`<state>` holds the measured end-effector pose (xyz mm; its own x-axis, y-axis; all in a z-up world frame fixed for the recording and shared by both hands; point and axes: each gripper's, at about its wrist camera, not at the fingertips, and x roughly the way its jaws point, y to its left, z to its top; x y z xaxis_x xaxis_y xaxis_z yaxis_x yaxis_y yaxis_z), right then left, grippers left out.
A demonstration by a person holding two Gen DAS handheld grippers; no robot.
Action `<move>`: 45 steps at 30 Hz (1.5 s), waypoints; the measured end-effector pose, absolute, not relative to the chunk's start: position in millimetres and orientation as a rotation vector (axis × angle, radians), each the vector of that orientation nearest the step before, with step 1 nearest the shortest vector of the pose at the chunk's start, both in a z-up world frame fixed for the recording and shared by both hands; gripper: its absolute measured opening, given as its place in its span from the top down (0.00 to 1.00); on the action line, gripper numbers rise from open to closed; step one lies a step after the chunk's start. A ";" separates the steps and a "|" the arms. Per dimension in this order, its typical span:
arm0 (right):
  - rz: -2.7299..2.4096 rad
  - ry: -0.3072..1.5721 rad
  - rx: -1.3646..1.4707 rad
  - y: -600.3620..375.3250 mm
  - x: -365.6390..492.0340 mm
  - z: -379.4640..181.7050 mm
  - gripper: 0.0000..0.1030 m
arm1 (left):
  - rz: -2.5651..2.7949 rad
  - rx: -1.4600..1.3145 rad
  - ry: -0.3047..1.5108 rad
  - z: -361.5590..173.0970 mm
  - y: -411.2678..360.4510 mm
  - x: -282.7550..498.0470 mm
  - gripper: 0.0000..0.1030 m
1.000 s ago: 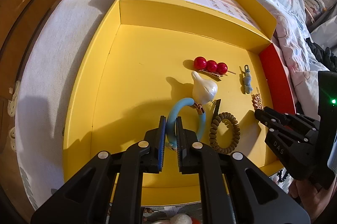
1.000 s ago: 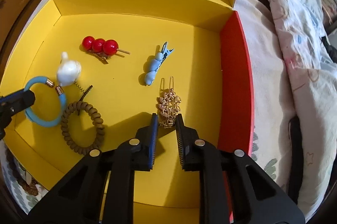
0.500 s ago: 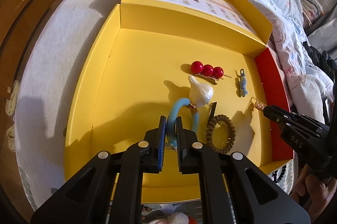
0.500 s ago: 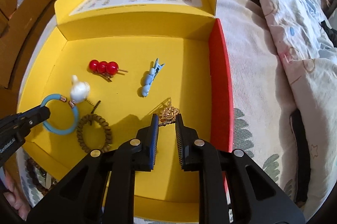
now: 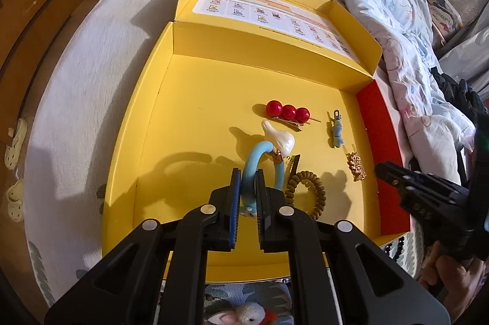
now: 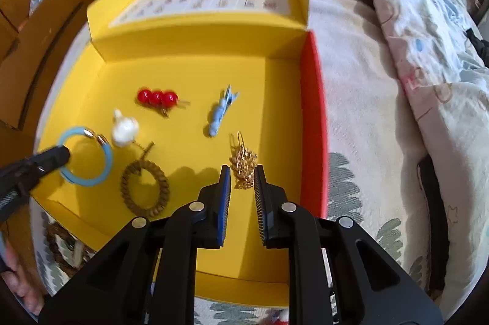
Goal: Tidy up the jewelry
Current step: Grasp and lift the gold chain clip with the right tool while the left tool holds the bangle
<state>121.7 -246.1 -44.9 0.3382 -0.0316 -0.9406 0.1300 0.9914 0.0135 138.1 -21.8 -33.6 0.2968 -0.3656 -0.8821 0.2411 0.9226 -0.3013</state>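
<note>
While we tally the yellow tray (image 5: 146,123) on the bed, our left gripper (image 5: 247,179) is clamped on the blue ring (image 5: 258,155). Our right gripper (image 6: 241,177) is nearly closed, gold clip (image 6: 243,164) between its tips, contact unclear. Also in tray: red beads (image 5: 287,111), blue clip (image 5: 336,131), brown coil (image 5: 307,192).

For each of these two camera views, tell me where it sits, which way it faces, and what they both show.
Left wrist: sits on the left gripper, looking steeply down into the yellow box; its fingers clamp the blue bracelet; the right gripper and a hand show.
Right wrist: sits on the right gripper, looking down over the gold hair clip; the left gripper shows.
Shared: the box, bracelet, gold clip, red bead clip.
</note>
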 end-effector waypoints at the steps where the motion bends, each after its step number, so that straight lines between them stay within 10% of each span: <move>1: -0.106 1.223 0.088 -245.2 123.8 -48.9 0.82 | -0.404 -0.118 1.206 -34.2 -22.2 138.5 0.91; 13: -0.145 1.303 0.012 -234.2 144.1 -74.8 0.69 | -0.408 -0.123 1.214 -35.8 -22.7 139.3 0.91; 17: -0.183 1.367 -0.049 -234.8 147.4 -82.6 0.41 | -0.416 -0.125 1.213 -35.9 -23.2 139.9 0.91; 20: -0.179 1.366 -0.049 -235.0 146.8 -82.7 0.40 | -0.422 -0.127 1.213 -35.5 -23.8 139.6 0.91; 29: -0.102 1.445 0.000 -226.6 156.3 -82.3 0.76 | -0.425 -0.133 1.217 -35.9 -22.5 141.3 0.91; 45: -0.070 1.470 0.218 -253.2 156.7 -69.9 0.82 | -0.462 -0.175 1.209 -25.1 -15.3 139.9 0.91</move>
